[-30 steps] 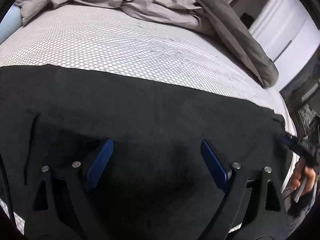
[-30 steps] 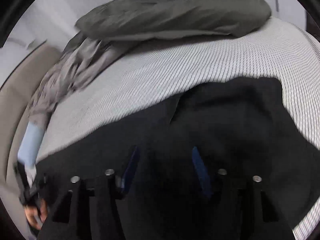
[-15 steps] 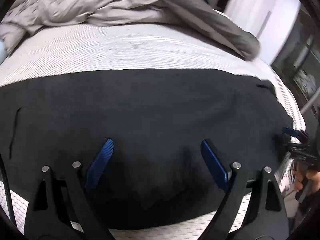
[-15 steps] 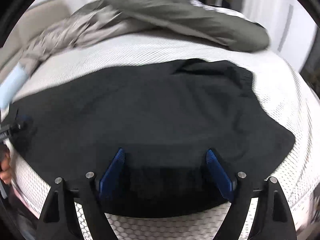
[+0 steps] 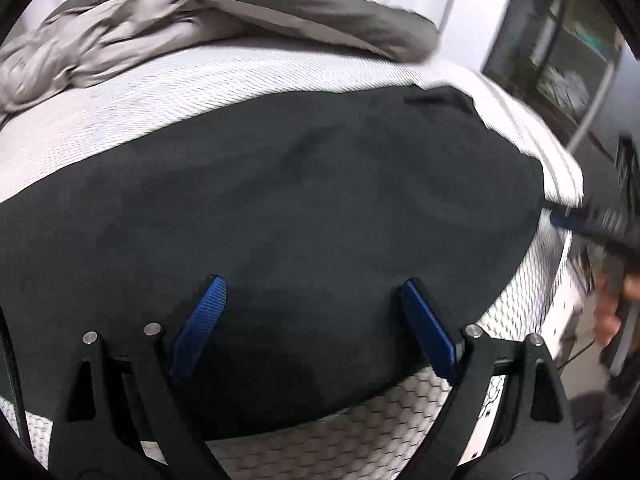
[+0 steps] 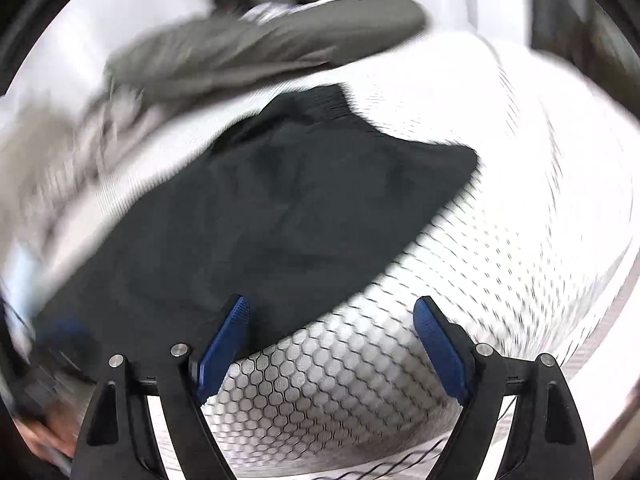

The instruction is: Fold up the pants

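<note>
1. Black, matte woven pants (image 5: 280, 200) are seen spread flat on a white mattress cover (image 6: 520, 200) printed with a fine hexagon mesh.
2. Crumpled grey bedding (image 5: 240, 12) is heaped on the mattress cover beyond the pants.
3. The left gripper (image 5: 312, 296), with ribbed blue pads, is held spread above the pants; nothing is pinched.
4. The right gripper (image 6: 332, 316) has just been opening and is spread wide over the near pants edge, one pad over cloth, the other over bare mesh.
</note>
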The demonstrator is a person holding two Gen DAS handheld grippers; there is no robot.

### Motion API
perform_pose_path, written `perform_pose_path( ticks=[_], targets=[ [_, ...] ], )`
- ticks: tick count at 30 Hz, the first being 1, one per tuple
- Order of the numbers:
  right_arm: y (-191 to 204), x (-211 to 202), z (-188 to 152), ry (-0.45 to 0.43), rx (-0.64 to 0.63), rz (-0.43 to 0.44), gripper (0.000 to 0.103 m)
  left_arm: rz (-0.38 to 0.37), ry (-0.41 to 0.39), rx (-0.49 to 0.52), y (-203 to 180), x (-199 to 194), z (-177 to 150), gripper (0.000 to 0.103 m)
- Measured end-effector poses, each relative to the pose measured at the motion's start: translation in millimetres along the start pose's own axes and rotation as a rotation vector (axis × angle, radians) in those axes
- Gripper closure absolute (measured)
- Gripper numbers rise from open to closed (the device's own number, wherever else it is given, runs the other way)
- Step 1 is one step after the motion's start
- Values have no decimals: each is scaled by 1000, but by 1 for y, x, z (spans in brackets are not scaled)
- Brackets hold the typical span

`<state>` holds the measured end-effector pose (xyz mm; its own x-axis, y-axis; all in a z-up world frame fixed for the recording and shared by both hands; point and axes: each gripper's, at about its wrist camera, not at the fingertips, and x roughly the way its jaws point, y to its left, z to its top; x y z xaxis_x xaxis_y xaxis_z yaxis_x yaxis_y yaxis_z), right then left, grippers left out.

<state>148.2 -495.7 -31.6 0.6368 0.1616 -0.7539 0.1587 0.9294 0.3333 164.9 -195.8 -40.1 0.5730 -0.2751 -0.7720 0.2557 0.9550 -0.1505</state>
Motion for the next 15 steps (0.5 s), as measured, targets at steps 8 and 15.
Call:
perform_pose_path(
  ticks=[8, 15],
  targets=[
    [-55, 35, 21, -59, 404, 357, 17, 19, 22, -2, -9, 10, -1, 6],
    [-37, 52, 41, -162, 346, 409, 18, 31, 1, -65, 16, 5, -2, 6]
  ],
)
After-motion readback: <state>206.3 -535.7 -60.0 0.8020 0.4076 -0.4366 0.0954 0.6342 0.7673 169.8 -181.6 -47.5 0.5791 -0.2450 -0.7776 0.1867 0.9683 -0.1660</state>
